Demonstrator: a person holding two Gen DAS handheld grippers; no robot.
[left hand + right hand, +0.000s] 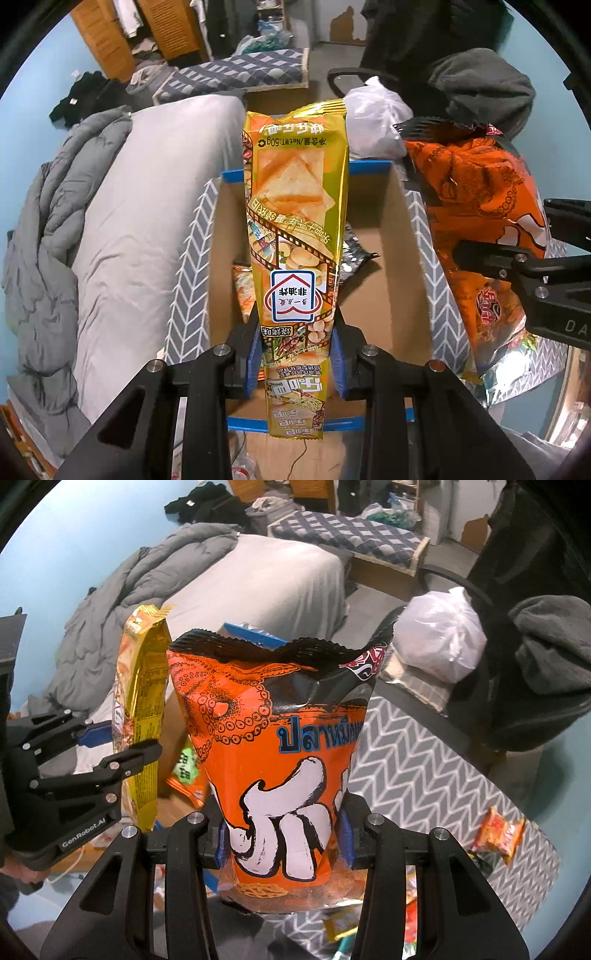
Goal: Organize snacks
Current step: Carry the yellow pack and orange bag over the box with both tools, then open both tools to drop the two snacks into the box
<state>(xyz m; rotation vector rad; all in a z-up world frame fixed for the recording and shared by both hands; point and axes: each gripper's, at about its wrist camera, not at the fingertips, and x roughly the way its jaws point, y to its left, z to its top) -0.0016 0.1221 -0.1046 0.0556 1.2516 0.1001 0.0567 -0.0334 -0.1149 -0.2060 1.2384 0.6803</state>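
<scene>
My left gripper (295,360) is shut on a tall yellow snack bag (295,229), which hangs over an open cardboard box (384,236) with blue tape on its rims. In the right wrist view the same yellow snack bag (142,716) and the left gripper (118,744) show at the left. My right gripper (282,843) is shut on an orange snack bag (280,746) with an octopus print and white shapes. That orange snack bag (476,221) appears at the right of the left wrist view, with the right gripper (517,251) on it, beside the box.
Inside the box lie a silver-black packet (354,254) and an orange packet (242,291). A grey chevron cloth (413,771) bears loose snack packets (498,832). A grey bed with a quilt (122,221) lies left; a white plastic bag (439,635) sits on a chair at right.
</scene>
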